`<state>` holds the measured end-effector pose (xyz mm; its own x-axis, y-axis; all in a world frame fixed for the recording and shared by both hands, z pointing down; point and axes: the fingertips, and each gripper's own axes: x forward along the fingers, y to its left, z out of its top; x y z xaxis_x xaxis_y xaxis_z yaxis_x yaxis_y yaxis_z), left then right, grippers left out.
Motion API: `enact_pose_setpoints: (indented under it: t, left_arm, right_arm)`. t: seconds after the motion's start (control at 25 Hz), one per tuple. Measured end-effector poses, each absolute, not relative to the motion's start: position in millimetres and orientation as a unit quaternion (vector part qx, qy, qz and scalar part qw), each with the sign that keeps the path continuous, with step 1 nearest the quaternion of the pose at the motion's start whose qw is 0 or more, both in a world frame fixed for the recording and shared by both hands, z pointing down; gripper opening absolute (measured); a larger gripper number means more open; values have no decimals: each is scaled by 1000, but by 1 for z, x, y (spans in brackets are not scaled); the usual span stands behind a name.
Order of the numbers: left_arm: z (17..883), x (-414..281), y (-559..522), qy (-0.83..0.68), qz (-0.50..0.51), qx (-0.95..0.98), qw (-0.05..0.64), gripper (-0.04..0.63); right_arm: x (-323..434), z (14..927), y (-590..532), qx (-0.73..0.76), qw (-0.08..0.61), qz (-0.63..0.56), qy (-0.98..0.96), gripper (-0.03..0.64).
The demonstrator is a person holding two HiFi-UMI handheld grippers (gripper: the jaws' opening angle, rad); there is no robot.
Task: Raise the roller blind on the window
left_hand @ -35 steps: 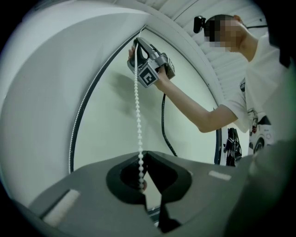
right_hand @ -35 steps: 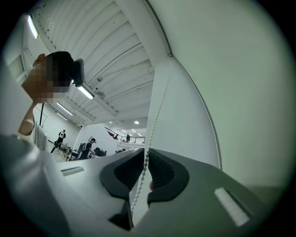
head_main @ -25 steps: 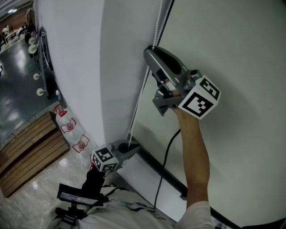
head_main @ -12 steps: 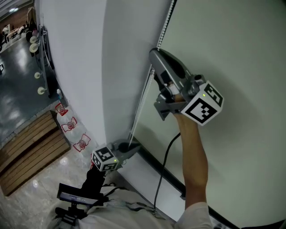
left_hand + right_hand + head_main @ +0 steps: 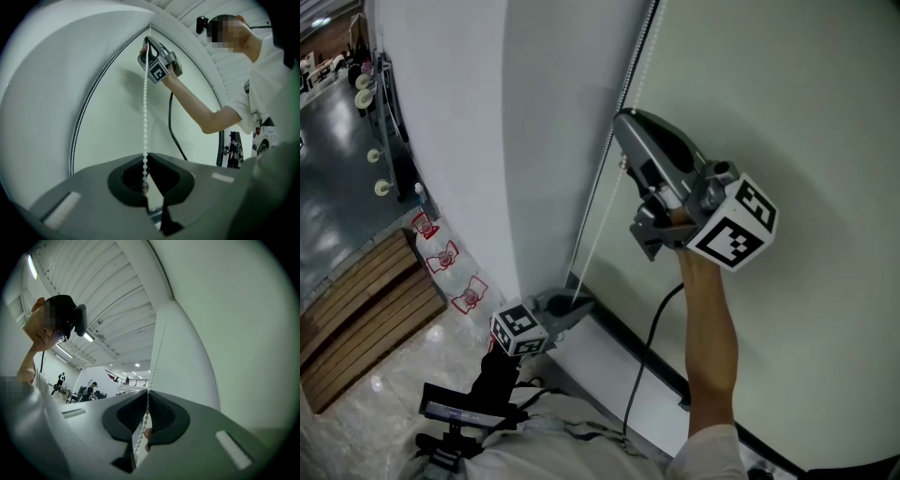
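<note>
the right gripper (image 5: pixel 622 120) is pinching the bead chain (image 5: pixel 598 187); its jaws have just been closing, and now they are nearly together on the beads, high beside the left edge of the roller blind (image 5: pixel 787 112). the left gripper (image 5: pixel 578 302) is clamping the same chain low down, near the blind's bottom left corner. the chain is running taut and nearly upright between them. a black cable (image 5: pixel 649 328) is dangling across the blind. a white wall (image 5: pixel 450 141) is standing just left of the chain.

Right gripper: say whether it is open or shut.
Shut on the bead chain: the right gripper has just been closing its jaws, which now pinch the chain between them.
</note>
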<state>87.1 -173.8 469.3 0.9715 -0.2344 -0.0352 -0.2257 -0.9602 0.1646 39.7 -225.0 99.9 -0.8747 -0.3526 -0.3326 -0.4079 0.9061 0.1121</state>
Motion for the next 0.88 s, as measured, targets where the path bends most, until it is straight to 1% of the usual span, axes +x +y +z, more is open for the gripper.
enact_pose_setpoints:
  t: [0.16,0.44,0.88]
  left_arm:
    - [458,93,-176,-115,-27,990,83,-2]
    - [467,89,-173,-114,-28,990,82,-2]
    - [467,90,-173,-112,-27,990,85,-2]
  right_arm:
    - [42,112,-229,-197,141,74,967,13]
    - [38,151,-220,-200,129,61,969,12]
    - [35,247,-219,-219,90,-1,972,12]
